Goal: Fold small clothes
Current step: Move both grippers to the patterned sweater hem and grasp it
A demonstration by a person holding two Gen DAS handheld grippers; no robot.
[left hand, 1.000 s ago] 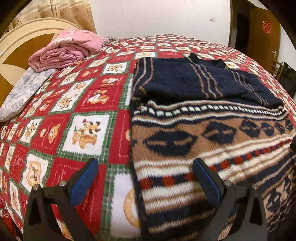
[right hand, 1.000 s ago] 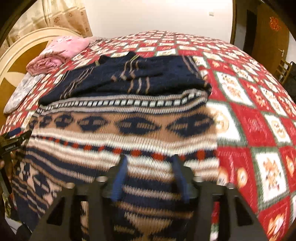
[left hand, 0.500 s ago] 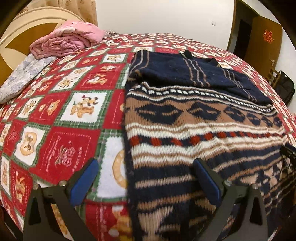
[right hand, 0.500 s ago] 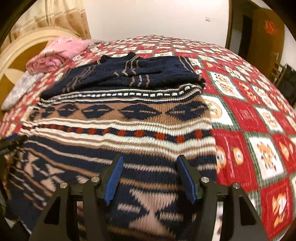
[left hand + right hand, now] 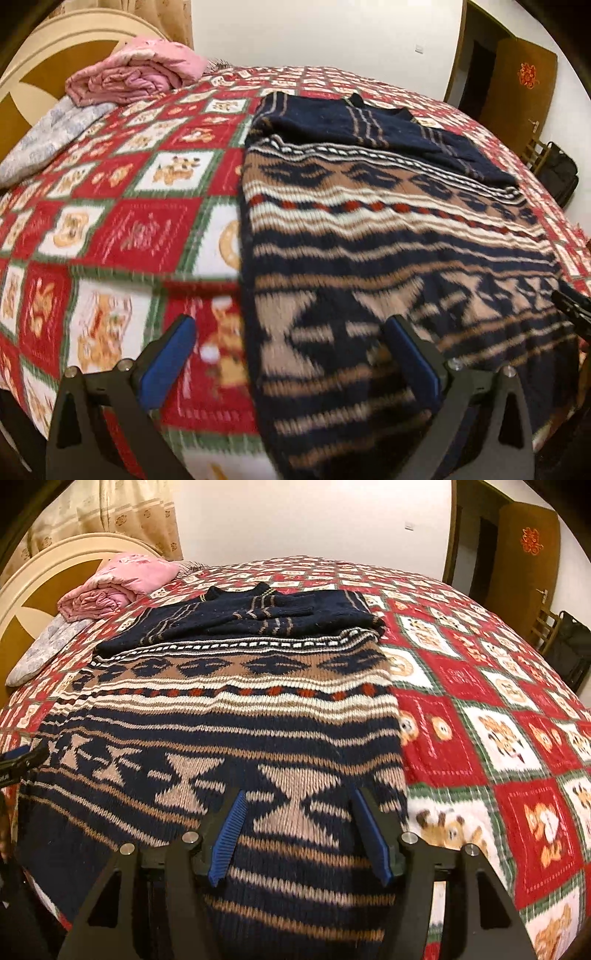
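A navy, tan and white patterned knit sweater (image 5: 388, 236) lies flat on the bed, its sleeves folded in across the dark upper part; it also shows in the right wrist view (image 5: 236, 731). Its hem hangs toward the near bed edge. My left gripper (image 5: 291, 328) is open and empty, above the sweater's left edge near the hem. My right gripper (image 5: 295, 797) is open and empty, above the sweater's lower right part. The tip of the left gripper shows at the left edge of the right wrist view (image 5: 22, 760).
The bed carries a red, white and green patchwork quilt (image 5: 122, 206). A folded pink blanket (image 5: 136, 74) and a pale floral pillow (image 5: 48, 136) lie by the headboard (image 5: 48, 590). A brown door (image 5: 524, 554) and a black bag (image 5: 572, 642) stand at the right.
Both grippers have drawn back toward the near bed edge, so the sweater's hem now lies under them. Both stay open.
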